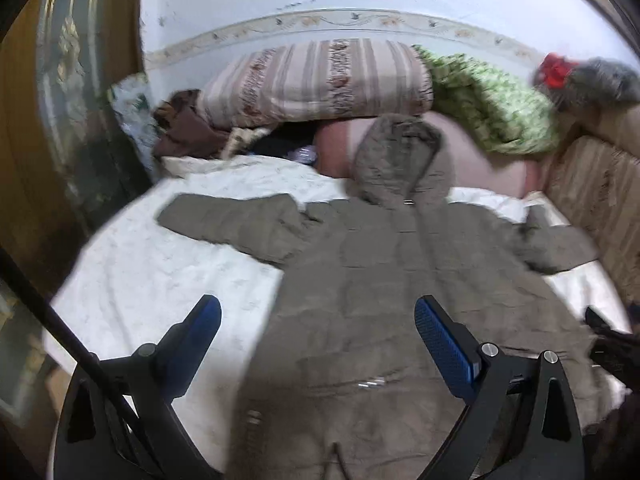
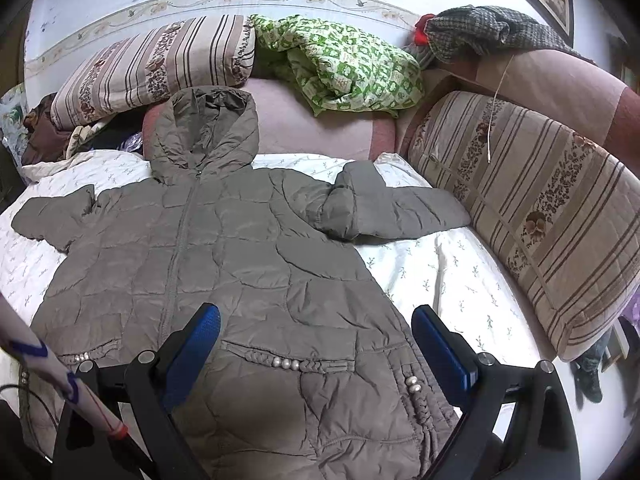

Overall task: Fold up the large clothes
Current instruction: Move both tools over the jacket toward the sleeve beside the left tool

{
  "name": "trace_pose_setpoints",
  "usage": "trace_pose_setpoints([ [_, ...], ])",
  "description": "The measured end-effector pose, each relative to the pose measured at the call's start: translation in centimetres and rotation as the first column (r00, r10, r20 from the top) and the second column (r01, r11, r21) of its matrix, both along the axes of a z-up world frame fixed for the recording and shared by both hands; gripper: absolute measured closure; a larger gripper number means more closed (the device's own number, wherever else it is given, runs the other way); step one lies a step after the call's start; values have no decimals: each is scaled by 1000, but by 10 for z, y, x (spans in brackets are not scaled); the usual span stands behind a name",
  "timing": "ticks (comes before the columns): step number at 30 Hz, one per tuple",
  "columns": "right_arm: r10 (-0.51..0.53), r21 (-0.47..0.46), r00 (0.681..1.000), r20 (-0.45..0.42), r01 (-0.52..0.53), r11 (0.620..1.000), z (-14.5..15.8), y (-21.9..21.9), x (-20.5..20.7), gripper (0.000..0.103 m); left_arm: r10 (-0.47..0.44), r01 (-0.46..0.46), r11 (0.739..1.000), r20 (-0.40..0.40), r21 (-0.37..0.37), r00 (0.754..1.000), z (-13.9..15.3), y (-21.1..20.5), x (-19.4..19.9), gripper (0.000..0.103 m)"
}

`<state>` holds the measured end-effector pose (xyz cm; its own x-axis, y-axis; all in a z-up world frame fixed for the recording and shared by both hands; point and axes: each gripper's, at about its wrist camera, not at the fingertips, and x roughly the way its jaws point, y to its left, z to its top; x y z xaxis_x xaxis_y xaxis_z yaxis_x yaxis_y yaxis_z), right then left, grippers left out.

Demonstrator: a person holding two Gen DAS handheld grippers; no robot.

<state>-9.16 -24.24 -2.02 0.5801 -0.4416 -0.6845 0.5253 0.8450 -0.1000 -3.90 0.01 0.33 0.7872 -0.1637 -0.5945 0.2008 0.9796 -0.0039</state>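
Grey-brown coat [image 2: 224,248] is lying spread on the bed [image 2: 448,276].
It is lying front up, quilted, zipped, hood flat, sleeves out; my left fingers [image 1: 318,322] and right fingers [image 2: 316,326] are hovering apart, empty.

Evenly and softly lit, with no hard shadows and a mild bright wash over the white bedsheet [image 1: 132,264]; smeared with motion blur across the left wrist view (the right one sharp), strongly bent by the fisheye, and darkened to black at the rounded corners.
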Motion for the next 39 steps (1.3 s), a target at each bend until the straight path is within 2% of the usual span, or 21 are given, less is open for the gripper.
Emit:
trace_pose_setpoints([
  [2, -7, -1, 1000, 1, 7, 1000, 0, -2, -2, 5, -23, 22, 998, -6, -51, 1000, 4, 2, -4, 6],
  [4, -11, 3, 1000, 0, 11, 1000, 0, -4, -2, 5, 5, -4, 1000, 12, -29, 1000, 8, 2, -6, 6],
  [8, -24, 3, 1000, 4, 24, 1000, 4, -12, -6, 5, 88, -91, 994, 54, 61, 995, 14, 4, -4, 6],
  [12, -34, -31, 999, 9, 35, 999, 11, -23, -10, 5, 138, -139, 989, 30, 41, 990, 19, 25, 4, 6],
  [19, -64, -150, 998, -29, 59, 987, 23, -54, -25, 5, 281, -282, 959, 26, 27, 959, 29, 78, 16, 6],
  [25, -160, -215, 986, -45, 147, 966, 37, -100, -48, 5, 358, -360, 933, 41, 24, 933, 38, 108, 18, 6],
  [29, -222, -270, 975, -23, 208, 940, 55, -125, -63, 5, 390, -392, 919, 49, 35, 919, 41, 120, 17, 6],
  [32, -241, -267, 970, 8, 235, 935, 69, -134, -69, 5, 416, -418, 908, 54, 33, 908, 47, 131, 18, 6],
  [39, -197, -252, 978, 71, 209, 945, 88, -131, -70, 5, 457, -461, 887, 85, 32, 885, 58, 157, 22, 6],
])
